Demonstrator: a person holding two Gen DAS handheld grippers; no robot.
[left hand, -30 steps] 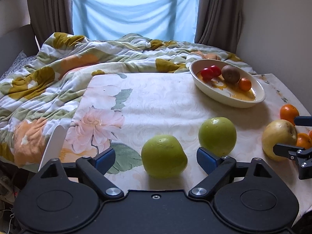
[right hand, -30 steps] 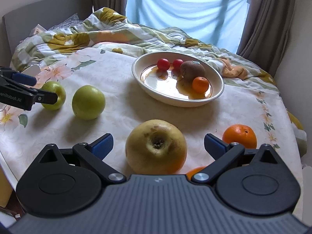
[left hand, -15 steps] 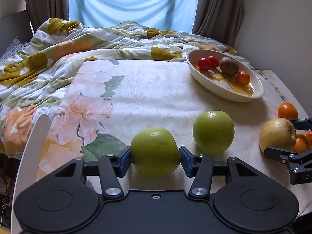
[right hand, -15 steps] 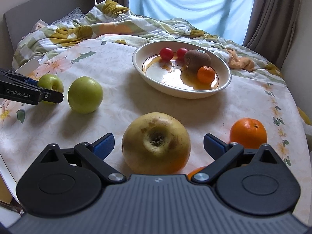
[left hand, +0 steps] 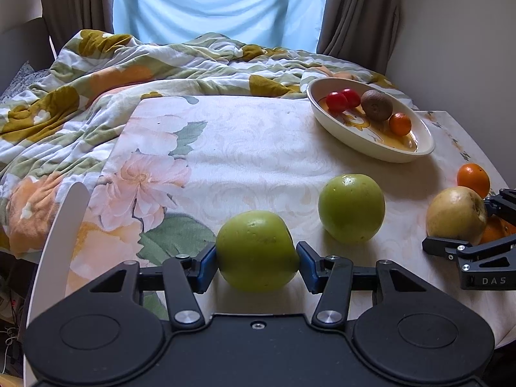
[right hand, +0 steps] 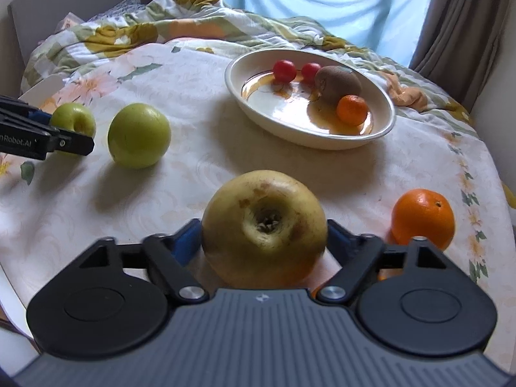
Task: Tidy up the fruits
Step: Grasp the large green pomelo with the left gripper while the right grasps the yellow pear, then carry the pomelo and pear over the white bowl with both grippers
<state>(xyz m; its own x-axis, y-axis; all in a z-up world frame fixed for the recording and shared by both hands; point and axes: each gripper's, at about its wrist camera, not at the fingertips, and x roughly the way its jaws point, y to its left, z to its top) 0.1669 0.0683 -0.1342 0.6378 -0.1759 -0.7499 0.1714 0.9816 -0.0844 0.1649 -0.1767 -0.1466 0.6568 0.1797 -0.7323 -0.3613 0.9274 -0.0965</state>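
Yellow apple [right hand: 262,225] newly clamped, right hand-held gripper [right hand: 262,242]

This is a home, most likely a bedroom. A crumpled floral quilt [left hand: 135,64] lies behind a table [left hand: 251,148] with a flowered cloth, brown curtains [left hand: 351,9] frame a window [left hand: 213,0], and a bowl [right hand: 380,135] holds fruit.

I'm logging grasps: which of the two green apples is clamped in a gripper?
The nearer green apple, pinched between the left gripper pads. The other green apple sits free on the tablecloth, untouched.
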